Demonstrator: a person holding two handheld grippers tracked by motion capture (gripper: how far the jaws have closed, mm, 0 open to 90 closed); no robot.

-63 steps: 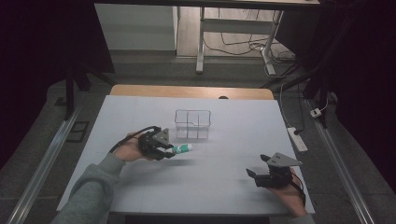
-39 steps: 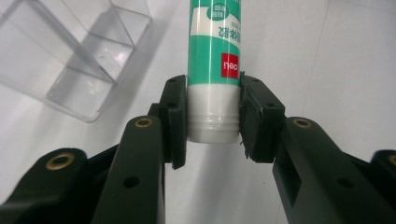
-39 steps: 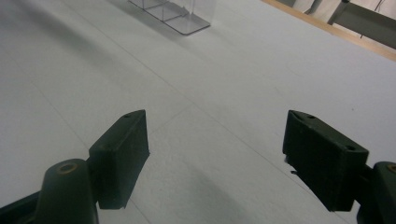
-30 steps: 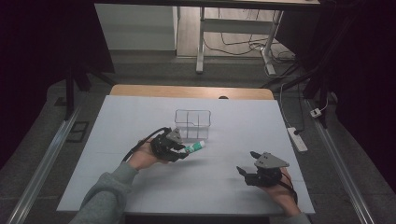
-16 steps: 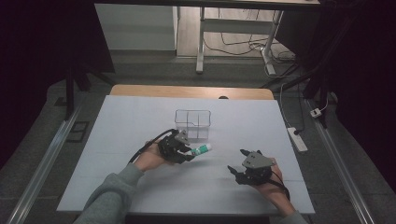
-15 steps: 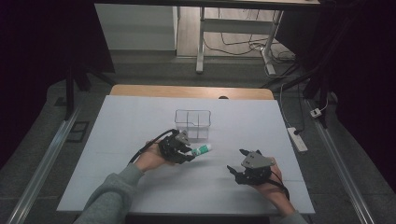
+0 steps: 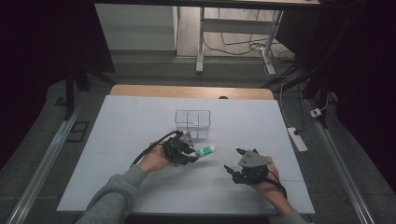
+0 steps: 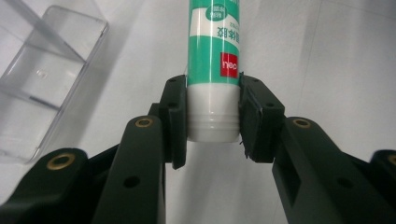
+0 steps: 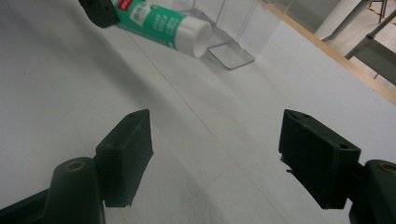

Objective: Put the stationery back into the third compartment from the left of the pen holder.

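A green and white glue stick (image 7: pixel 205 150) hangs just above the white table (image 7: pixel 116 140), near its middle. My left gripper (image 7: pixel 192 155) is shut on it. In the left gripper view the two pads (image 8: pixel 175 121) press on the white end of the glue stick (image 8: pixel 214 56), and my left gripper (image 8: pixel 212 121) points past it over the table. My right gripper (image 7: pixel 232 160) stands open and empty to the right, aimed left at the stick. From my right gripper (image 9: pixel 215 144) the glue stick (image 9: pixel 159 21) lies ahead at the upper left.
A clear plastic divided box (image 7: pixel 193 122) stands just behind the left gripper; it also shows as the box (image 8: pixel 37 84) and the box (image 9: pixel 233 28). A wooden strip (image 7: pixel 191 91) runs along the table's far edge. A power strip (image 7: pixel 296 138) lies on the floor at the right.
My left gripper has carried the glue stick to the right, toward the table's middle. The right hand has moved left toward it, so the gap between the two grippers is smaller.
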